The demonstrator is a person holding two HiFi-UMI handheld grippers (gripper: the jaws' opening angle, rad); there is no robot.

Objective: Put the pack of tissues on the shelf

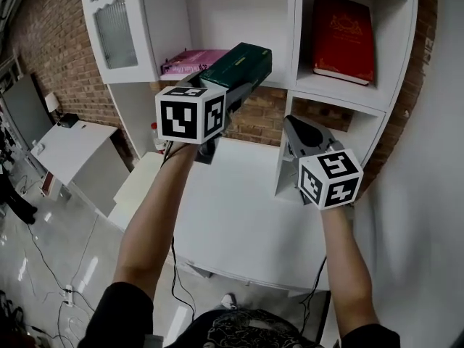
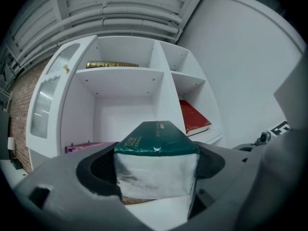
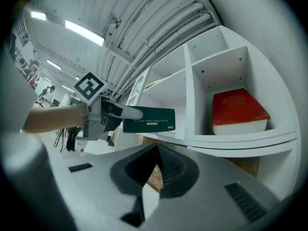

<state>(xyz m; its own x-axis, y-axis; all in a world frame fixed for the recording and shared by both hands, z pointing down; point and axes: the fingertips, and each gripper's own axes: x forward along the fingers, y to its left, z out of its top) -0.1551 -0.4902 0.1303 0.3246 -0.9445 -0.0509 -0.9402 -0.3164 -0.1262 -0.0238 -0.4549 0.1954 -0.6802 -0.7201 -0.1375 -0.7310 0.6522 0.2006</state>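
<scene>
The pack of tissues (image 1: 239, 65), dark green on top with white sides, is held up in front of the white shelf unit (image 1: 293, 85). It is level with the middle compartment. My left gripper (image 1: 230, 85) is shut on its near end, jaws wide around it. In the left gripper view the tissue pack (image 2: 156, 162) fills the space between the jaws, pointing at the shelf compartment (image 2: 122, 114). My right gripper (image 1: 293, 125) hangs lower, over the white table (image 1: 246, 223), shut and empty. From the right gripper view the tissue pack (image 3: 148, 121) shows side-on, in front of the shelf.
A pink book (image 1: 192, 60) lies in the middle compartment. A red book (image 1: 342, 38) leans in the right one. A gold book (image 2: 111, 64) rests on the shelf above. A glass-fronted door (image 1: 116, 24) stands open at the left. A second white table (image 1: 69, 147) is lower left.
</scene>
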